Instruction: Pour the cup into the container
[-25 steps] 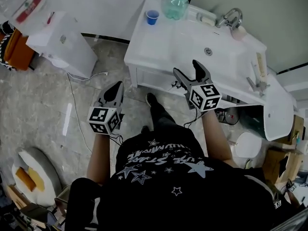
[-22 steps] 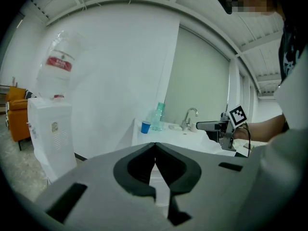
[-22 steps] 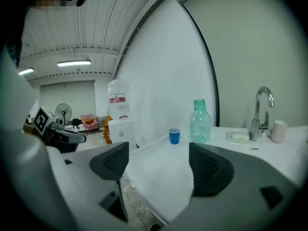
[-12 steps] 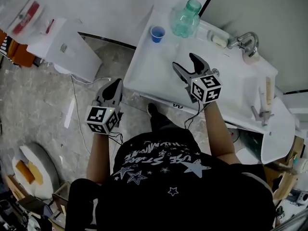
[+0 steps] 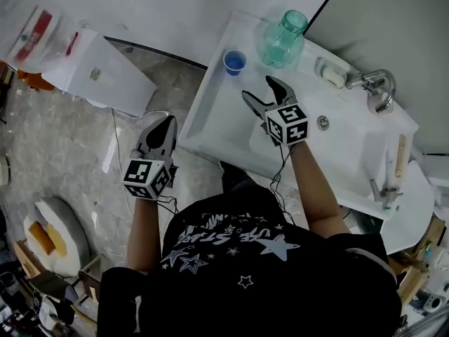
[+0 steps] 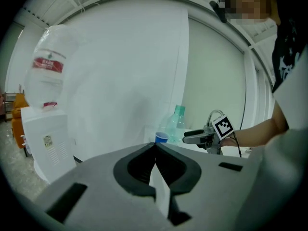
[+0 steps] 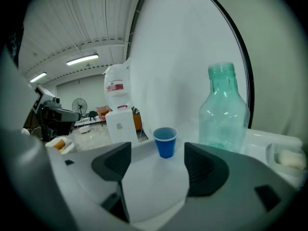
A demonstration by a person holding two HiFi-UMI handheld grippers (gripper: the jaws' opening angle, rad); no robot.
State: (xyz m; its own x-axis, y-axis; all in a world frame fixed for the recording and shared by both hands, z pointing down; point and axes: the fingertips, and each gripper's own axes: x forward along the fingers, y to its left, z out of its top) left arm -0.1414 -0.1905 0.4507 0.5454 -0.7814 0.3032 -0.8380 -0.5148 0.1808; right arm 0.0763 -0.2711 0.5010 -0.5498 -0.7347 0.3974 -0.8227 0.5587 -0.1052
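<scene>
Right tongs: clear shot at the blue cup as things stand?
Probably yes. The blue cup stands ahead of the right tongs on the sink top, with the bottle off to its side. The jaws are closing slightly but wide, with nothing between them.

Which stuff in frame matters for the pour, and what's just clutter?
Job: blue cup; clear green bottle; right gripper, jaws closing, nothing between them.
Lying about: soap; tap; water dispenser; left gripper, shut, empty.
</scene>
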